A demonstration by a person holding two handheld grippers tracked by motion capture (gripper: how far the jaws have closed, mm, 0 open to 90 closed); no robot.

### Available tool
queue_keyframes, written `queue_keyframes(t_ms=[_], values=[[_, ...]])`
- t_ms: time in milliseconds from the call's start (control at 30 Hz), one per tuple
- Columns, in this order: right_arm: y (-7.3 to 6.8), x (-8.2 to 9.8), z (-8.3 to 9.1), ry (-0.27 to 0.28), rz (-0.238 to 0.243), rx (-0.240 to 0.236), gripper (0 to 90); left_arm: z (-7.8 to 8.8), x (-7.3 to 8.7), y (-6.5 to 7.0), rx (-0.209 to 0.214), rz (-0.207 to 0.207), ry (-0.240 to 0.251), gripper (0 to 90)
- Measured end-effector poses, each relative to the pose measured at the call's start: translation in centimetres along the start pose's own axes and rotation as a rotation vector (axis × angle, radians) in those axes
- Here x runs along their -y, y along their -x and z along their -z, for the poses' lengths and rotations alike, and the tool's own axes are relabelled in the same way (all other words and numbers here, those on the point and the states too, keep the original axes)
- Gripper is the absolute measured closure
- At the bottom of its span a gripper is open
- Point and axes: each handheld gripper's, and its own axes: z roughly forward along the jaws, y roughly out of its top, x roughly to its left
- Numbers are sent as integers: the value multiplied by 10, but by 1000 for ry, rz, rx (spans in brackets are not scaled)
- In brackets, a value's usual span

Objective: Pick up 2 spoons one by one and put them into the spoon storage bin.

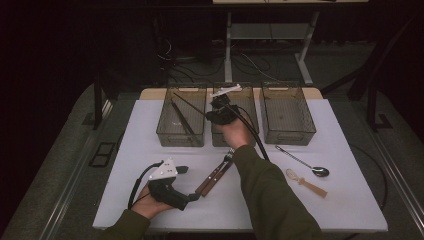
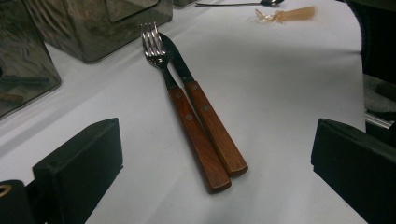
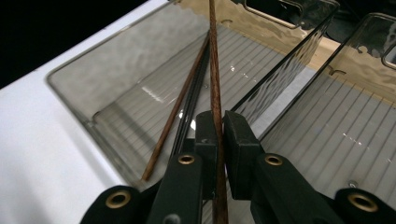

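Dim overall, with dark surroundings swallowing the room beyond the table (image 1: 150, 130). Lit from above, leaving the white top as the brightest area. Soft, faint shadows beside the fork (image 2: 187, 112) and knife (image 2: 205, 112). Small glints on the fork tines. Wavy reflections on the clear bin (image 3: 140, 93) walls. Slightly grainy, near black blocks at the bottom out of focus.

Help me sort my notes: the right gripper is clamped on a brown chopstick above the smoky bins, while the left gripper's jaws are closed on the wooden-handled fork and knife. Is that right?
Not quite. The right gripper does clamp a brown chopstick above the bins, but the left gripper has its jaws wide open. The fork and knife lie untouched on the white table ahead of it, as the left gripper view shows.
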Motion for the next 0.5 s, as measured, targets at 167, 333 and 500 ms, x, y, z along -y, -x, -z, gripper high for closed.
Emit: queue_keyframes(t_ms=[167,333,500], values=[[-1,-8,-14,-25,-33,19,845,0,0,0,5,-1,4,9],[-5,-12,-24,-43,-51,30,845,-1,-1,0,9,-3,3,9],[-12,-15,-32,-49,-51,31,845,-1,-1,1,14,-3,6,9]])
